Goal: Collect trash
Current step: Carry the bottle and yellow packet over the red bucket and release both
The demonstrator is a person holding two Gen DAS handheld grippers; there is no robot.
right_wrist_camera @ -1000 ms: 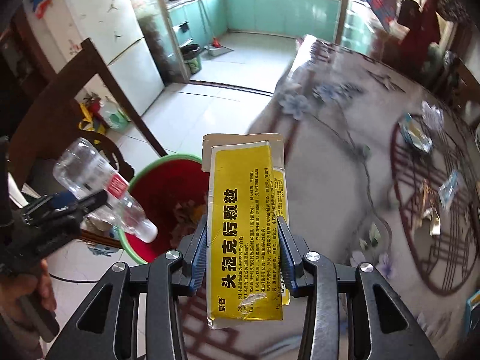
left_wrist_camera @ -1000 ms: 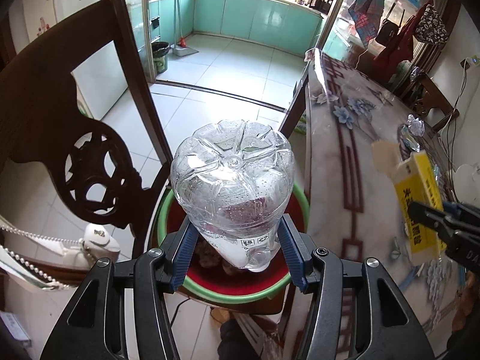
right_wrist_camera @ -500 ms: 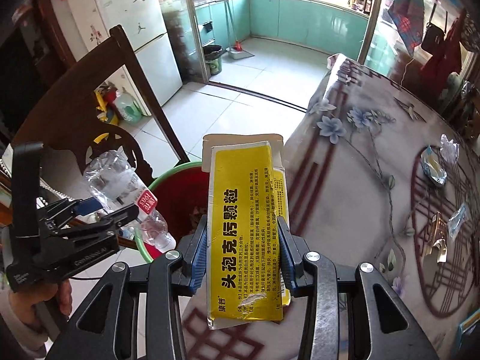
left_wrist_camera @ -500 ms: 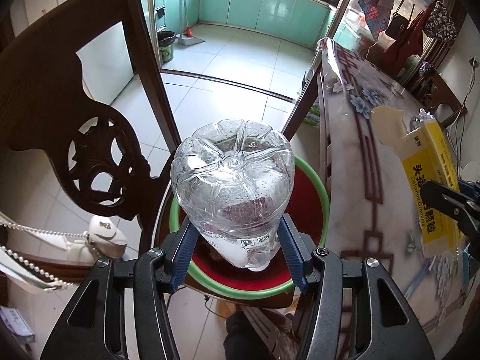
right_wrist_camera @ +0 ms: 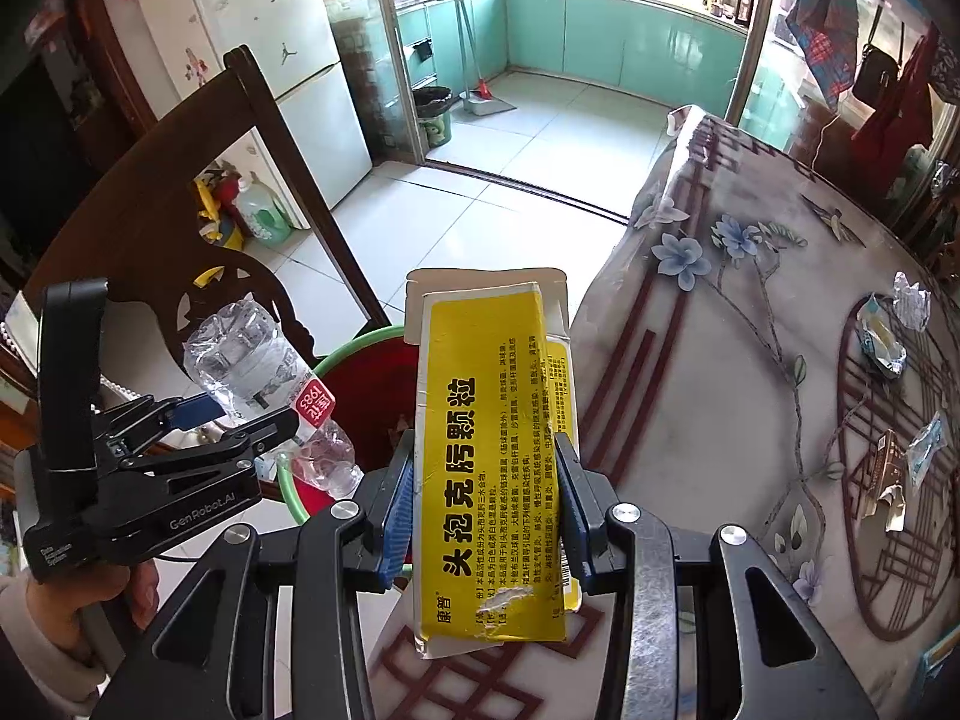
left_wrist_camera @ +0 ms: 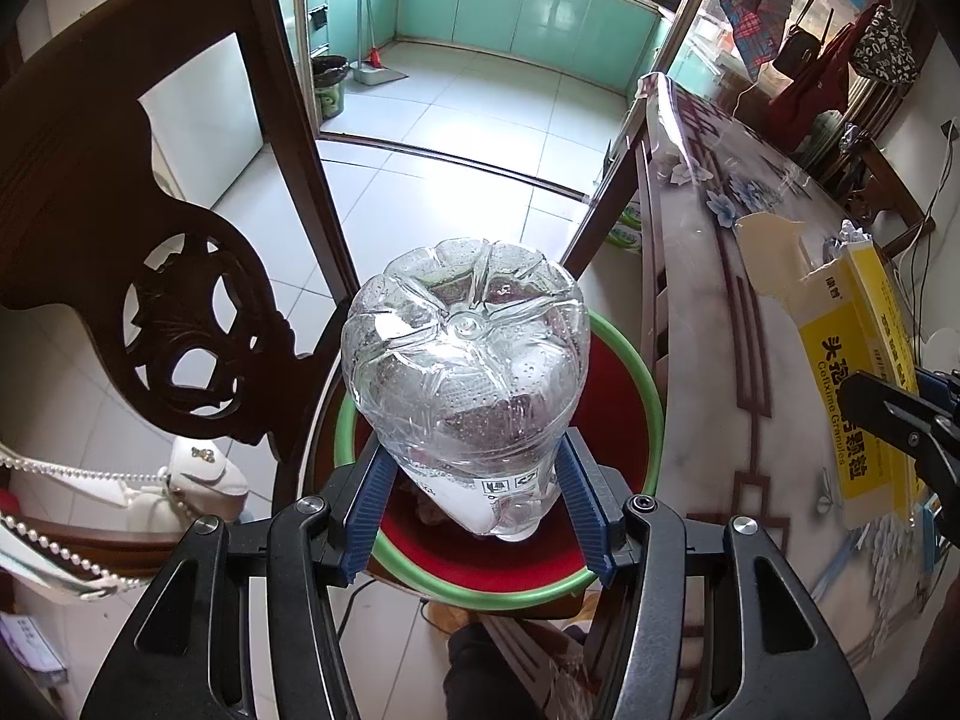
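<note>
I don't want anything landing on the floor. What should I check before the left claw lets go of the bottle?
1. Left claw shut on the plastic bottle: ok.
2. Bottle over the red bin, neck pointing down into it: ok.
3. Bin has room; some trash at the bottom only: ok.
4. Right claw and its yellow medicine box clear of the bottle's drop path: ok.
5. Chair back clear of the bottle: ok.
6. Bin standing steady: cannot tell.
</note>
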